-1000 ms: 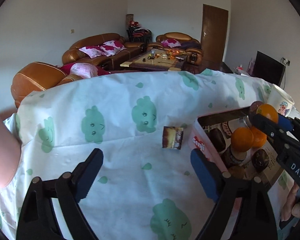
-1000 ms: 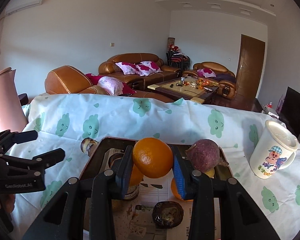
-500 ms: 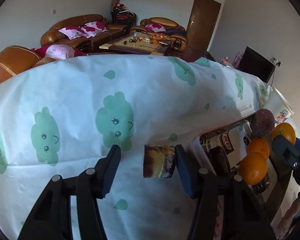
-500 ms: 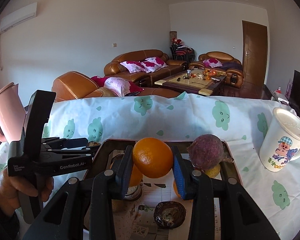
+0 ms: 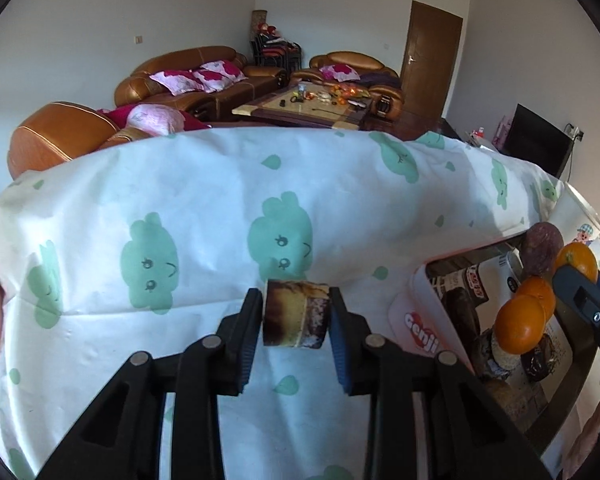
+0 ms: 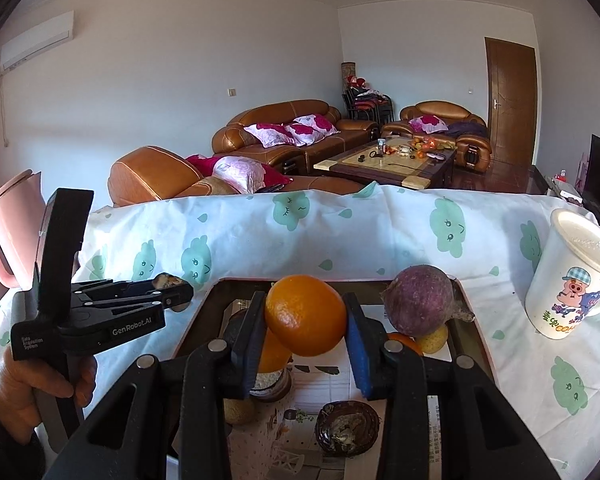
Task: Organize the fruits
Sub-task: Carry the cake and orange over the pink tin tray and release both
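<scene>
My left gripper (image 5: 296, 316) is shut on a short brown-and-yellow cylindrical piece (image 5: 295, 312) on the cloud-print cloth, left of the box. It also shows in the right wrist view (image 6: 168, 286). My right gripper (image 6: 306, 326) is shut on an orange (image 6: 305, 320) and holds it above the open box (image 6: 220, 286). In the box lie a purple round fruit (image 6: 418, 305), more oranges (image 5: 520, 322), a small yellow fruit (image 6: 434, 338) and dark shrivelled fruits (image 6: 348, 426).
A white cartoon mug (image 6: 574, 276) stands right of the box. A pink jug (image 6: 8, 228) stands at the table's far left. Sofas and a coffee table lie beyond the table's far edge.
My left gripper moved forward onto the brown piece and closed on it. My right gripper kept the orange above the box, nearly still.
</scene>
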Available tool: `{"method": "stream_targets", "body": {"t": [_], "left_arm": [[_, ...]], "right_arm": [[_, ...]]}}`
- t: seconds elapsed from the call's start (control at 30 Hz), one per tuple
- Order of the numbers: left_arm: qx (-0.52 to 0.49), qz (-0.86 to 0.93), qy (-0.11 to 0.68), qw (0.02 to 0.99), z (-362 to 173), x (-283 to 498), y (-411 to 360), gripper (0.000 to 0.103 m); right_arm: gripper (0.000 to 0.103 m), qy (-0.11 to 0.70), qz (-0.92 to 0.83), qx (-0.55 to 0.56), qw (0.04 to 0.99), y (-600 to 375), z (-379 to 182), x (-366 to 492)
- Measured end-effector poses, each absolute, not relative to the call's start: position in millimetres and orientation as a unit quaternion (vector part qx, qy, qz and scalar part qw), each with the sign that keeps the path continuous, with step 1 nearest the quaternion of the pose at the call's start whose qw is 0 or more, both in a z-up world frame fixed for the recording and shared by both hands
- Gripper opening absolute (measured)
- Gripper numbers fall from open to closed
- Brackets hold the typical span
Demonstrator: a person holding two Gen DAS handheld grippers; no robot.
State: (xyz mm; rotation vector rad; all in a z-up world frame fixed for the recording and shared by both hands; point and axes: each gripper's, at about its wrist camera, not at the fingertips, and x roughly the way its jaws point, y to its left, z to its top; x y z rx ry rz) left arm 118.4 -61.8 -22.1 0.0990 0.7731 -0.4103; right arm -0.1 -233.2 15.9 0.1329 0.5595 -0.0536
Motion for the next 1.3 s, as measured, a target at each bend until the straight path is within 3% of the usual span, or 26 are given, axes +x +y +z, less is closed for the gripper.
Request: {"method": "stream_targets", "body": {"t": [0.53, 0.87, 1.3], "left_arm": [[0.03, -0.083, 0.29, 0.953, 1, 38, -34, 0.034], [0.03, -0.093, 0.265, 0.959, 10, 0, -61, 0.034], [0.031, -0.134, 0.25, 0.958, 19, -5, -117, 0.034]], "right_arm": [[0.039, 0.23, -0.004, 0.017, 0.973, -199, 18, -19], [0.039, 0.226, -0.003, 0.012, 0.974, -200, 20, -46], [0.039, 0.223, -0.053, 0.063, 0.971, -270, 23, -57]]}}
